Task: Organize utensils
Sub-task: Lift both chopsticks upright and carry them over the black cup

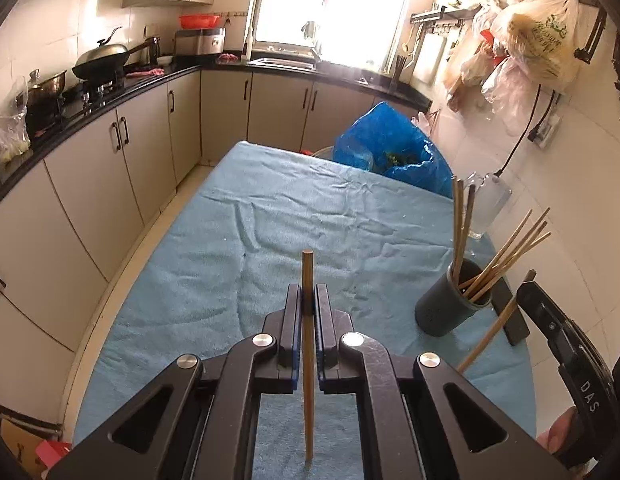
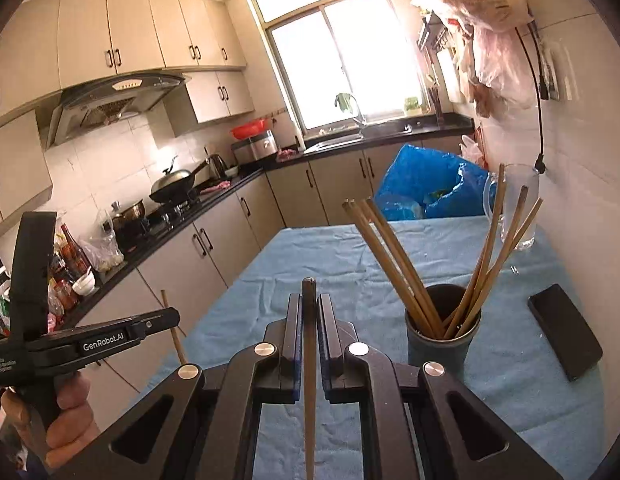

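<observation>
1. Both of my hand-held grippers are clamped narrow, each on one chopstick: the left hand-held gripper (image 1: 309,300) pinches a light chopstick (image 1: 308,360), the right hand-held gripper (image 2: 309,312) a darker chopstick (image 2: 309,380).
2. Each stick runs along its gripper's pointing line, tip poking just past the pads, tail trailing back toward the camera.
3. The dark holder (image 2: 442,344), already bristling with splayed chopsticks (image 2: 390,256), stands on the blue-clothed worktop (image 2: 350,256), ahead and right of both grippers.
4. My right hand looks nearer; I judge its stick must tip upright before dropping in.
</observation>
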### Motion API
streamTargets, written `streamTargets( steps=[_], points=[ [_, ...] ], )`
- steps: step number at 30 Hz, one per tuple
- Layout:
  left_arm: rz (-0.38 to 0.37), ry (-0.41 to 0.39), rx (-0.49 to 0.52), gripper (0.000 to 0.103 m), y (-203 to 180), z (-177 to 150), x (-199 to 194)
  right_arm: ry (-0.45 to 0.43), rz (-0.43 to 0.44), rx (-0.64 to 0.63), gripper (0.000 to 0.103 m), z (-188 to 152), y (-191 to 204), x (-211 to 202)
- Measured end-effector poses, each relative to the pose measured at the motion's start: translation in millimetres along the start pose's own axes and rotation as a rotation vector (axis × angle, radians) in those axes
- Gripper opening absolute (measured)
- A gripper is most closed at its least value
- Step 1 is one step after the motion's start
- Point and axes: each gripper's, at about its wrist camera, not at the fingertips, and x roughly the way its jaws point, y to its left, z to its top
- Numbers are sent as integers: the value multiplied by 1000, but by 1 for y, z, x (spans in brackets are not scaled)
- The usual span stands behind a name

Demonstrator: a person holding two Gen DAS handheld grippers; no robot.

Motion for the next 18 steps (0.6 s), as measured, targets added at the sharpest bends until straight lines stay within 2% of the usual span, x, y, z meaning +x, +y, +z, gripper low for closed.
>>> streamTargets(
  steps=[18],
  points=[
    [-3,-37,-4,5,-8,6,-17,-68,-22,15,8,10,-12,-20]
  ],
)
